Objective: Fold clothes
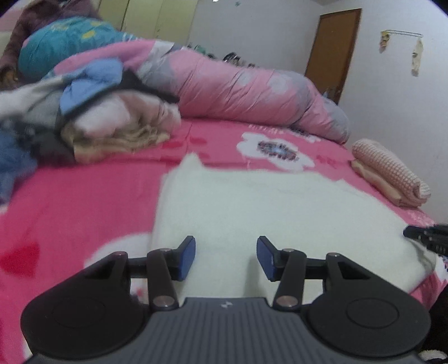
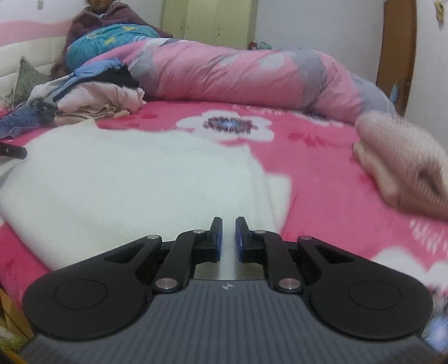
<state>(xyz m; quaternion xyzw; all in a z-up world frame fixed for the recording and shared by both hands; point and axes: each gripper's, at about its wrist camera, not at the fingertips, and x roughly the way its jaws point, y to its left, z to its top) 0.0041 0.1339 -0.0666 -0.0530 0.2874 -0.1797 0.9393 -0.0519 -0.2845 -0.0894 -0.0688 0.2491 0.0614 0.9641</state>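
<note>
Your left gripper (image 1: 226, 257) hangs low over the near edge of the bed, its jaws spread wide with nothing between them. The white garment (image 1: 252, 207) lies flat on the pink sheet (image 1: 70, 201) directly under and ahead of those jaws, its left edge just left of the left finger; whether the fingers touch the cloth you cannot tell.

Your right gripper (image 2: 229, 239) sits over the garment's (image 2: 126, 173) right-hand part, jaws drawn close with a narrow slit left between the blue pads (image 2: 240, 240). White cloth shows through that slit, but the view does not settle whether the pads pinch it or only hover above. The garment's right edge runs just right of these jaws, and the cloth spreads away to the left.

Further out on the right, a folded pink knit (image 1: 392, 173) rests on the sheet, apart from the garment. Further on the left, a loose pile of clothes (image 1: 106, 117) in blue, pink and beige lies on the bed. Behind it all, a rolled pink quilt (image 2: 252, 75) stretches across, and a person (image 2: 103, 16) sits at the headboard under a teal blanket (image 2: 112, 39).
</note>
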